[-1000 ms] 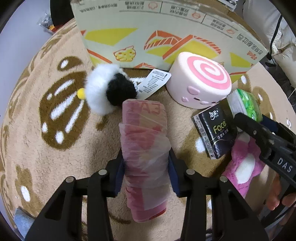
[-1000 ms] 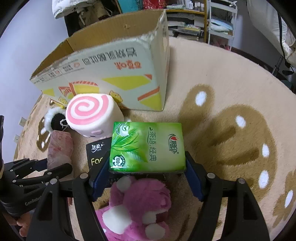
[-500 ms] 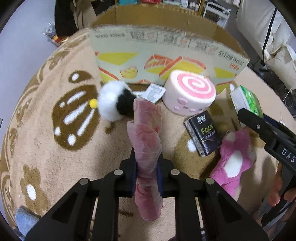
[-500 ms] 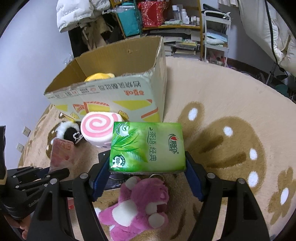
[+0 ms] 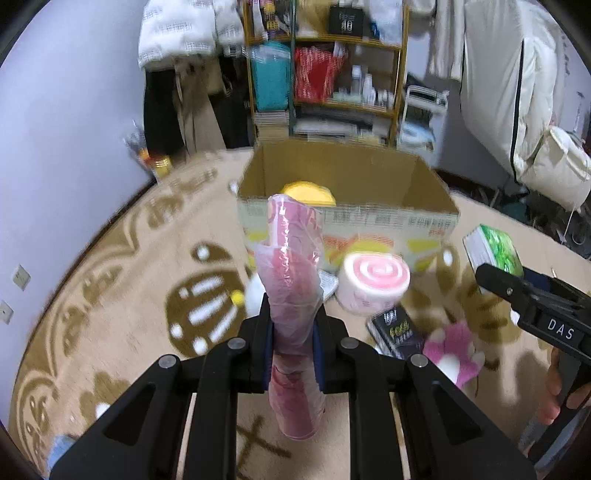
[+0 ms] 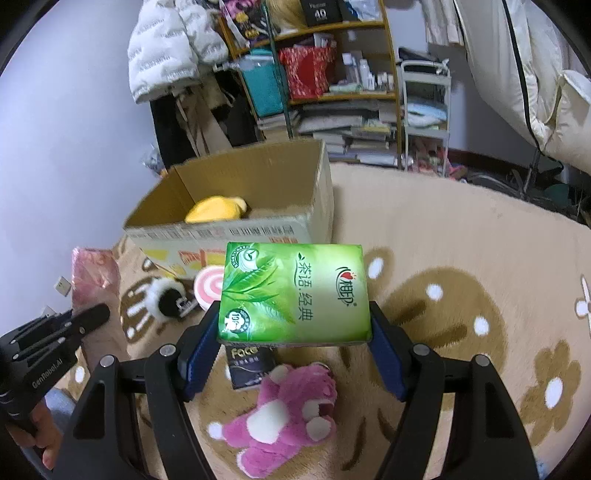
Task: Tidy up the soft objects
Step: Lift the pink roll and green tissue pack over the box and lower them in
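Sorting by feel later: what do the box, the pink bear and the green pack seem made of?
Box: matte brown corrugated cardboard, raw edges.
Pink bear: fuzzy plush fabric.
Green pack: glossy printed plastic film, likely over tissues.

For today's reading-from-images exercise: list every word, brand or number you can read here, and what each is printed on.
"茶语 经典": green tissue pack.
"Face": black tissue pack.
"DAS": right gripper body.
"GenRobot.AI": left gripper body.
"40": black box on the shelf.
Cardboard box print: upside down, too blurred.
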A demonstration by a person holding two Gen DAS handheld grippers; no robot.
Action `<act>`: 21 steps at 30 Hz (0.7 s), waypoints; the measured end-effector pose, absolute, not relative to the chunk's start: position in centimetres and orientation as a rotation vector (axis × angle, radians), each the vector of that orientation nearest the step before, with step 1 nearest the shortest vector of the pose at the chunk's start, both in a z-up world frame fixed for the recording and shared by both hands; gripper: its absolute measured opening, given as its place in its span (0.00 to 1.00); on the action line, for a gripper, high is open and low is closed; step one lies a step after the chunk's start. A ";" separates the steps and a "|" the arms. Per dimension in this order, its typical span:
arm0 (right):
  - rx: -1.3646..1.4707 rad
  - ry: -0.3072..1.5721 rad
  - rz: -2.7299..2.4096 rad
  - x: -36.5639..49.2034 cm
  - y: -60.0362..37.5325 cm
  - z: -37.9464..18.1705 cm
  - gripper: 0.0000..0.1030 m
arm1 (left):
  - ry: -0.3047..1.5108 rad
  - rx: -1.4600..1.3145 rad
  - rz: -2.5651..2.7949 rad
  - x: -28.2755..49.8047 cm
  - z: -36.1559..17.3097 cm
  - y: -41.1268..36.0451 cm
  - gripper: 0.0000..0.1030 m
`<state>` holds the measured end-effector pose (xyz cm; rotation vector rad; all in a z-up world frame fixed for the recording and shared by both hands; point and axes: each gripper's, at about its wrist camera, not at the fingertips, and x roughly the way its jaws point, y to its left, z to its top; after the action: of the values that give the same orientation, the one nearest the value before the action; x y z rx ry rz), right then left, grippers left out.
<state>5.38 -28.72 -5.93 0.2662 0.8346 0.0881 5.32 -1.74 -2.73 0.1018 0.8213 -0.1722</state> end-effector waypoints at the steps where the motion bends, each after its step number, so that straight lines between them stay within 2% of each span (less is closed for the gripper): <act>1: 0.269 0.821 0.088 5.3 -28.7 -5.6 0.75 | 0.801 0.103 -0.169 5.4 -2.3 -1.7 0.16; 13: 0.185 0.570 0.035 3.9 -28.0 -0.5 0.75 | 0.633 0.098 -0.154 4.9 1.1 -1.1 0.16; 21: 0.154 0.494 0.032 4.7 -27.5 1.3 0.75 | 0.561 0.099 -0.160 5.7 2.8 -1.0 0.16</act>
<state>4.72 -27.52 1.26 0.1536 0.4939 0.0316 5.68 -1.00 2.81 0.0986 0.5612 -0.1601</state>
